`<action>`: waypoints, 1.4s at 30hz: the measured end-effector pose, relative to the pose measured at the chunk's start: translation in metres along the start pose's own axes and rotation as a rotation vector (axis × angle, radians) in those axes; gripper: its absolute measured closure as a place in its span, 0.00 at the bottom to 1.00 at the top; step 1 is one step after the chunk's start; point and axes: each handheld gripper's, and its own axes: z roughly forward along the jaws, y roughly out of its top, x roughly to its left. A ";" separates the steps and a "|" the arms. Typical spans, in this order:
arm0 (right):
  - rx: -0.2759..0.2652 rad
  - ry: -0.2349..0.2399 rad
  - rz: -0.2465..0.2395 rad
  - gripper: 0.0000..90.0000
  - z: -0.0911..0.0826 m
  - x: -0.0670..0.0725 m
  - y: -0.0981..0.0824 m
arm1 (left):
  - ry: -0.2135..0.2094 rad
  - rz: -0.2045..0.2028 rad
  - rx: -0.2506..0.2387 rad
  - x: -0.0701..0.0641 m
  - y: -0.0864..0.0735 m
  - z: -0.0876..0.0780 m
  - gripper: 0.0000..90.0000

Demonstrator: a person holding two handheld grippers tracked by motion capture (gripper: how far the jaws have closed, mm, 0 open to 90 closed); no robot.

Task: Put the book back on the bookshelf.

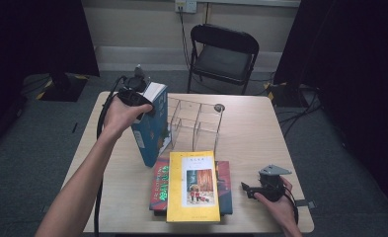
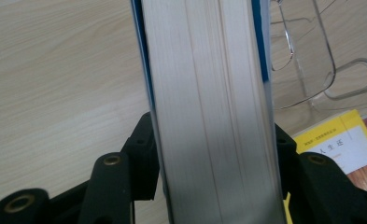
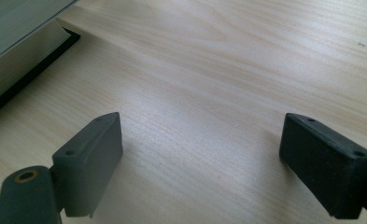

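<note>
Left tongs (image 1: 149,104) pinch blue book (image 1: 152,131) upright beside clear rack (image 1: 196,121); right tongs (image 1: 247,189) spread, idle. Judged next: slotting it in squarely.

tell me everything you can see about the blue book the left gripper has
The blue book is a thick volume with a blue cover and a pale, cream page block. It stands upright and slightly tilted, its lower corner near the table, just left of the clear plastic rack and behind the yellow book. The left gripper clamps its top, the black jaws pressing on both covers across its thickness. Whether the bottom touches the table cannot be told.
</note>
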 end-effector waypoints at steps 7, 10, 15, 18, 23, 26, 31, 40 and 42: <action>0.001 -0.001 0.001 0.15 0.000 0.000 0.000 | -0.014 -0.005 0.021 0.000 0.002 0.002 0.53; 0.001 -0.001 0.001 0.15 0.000 0.000 0.000 | 0.007 -0.018 0.019 0.000 0.002 0.002 0.58; 0.002 -0.001 0.000 0.15 0.000 0.000 0.000 | 0.054 -0.053 0.010 -0.004 0.001 -0.001 0.67; 0.002 0.000 0.000 0.15 0.000 0.000 0.000 | 0.059 -0.058 0.000 -0.005 -0.001 -0.002 0.68; 0.001 -0.001 -0.001 0.15 0.000 0.000 0.000 | 0.061 -0.065 -0.016 -0.007 -0.001 -0.004 0.68; 0.002 -0.001 0.000 0.15 0.000 0.000 0.000 | 0.049 -0.084 -0.021 -0.004 -0.001 -0.005 0.68; 0.000 -0.001 -0.002 0.15 0.000 0.000 0.000 | 0.035 -0.102 -0.038 -0.001 0.003 -0.011 0.68; 0.002 -0.001 -0.002 0.15 0.001 0.000 0.001 | 0.047 -0.091 -0.069 -0.002 0.023 -0.017 0.68; 0.002 -0.001 -0.002 0.15 0.001 0.000 0.001 | 0.056 -0.068 -0.060 -0.005 0.027 -0.011 0.68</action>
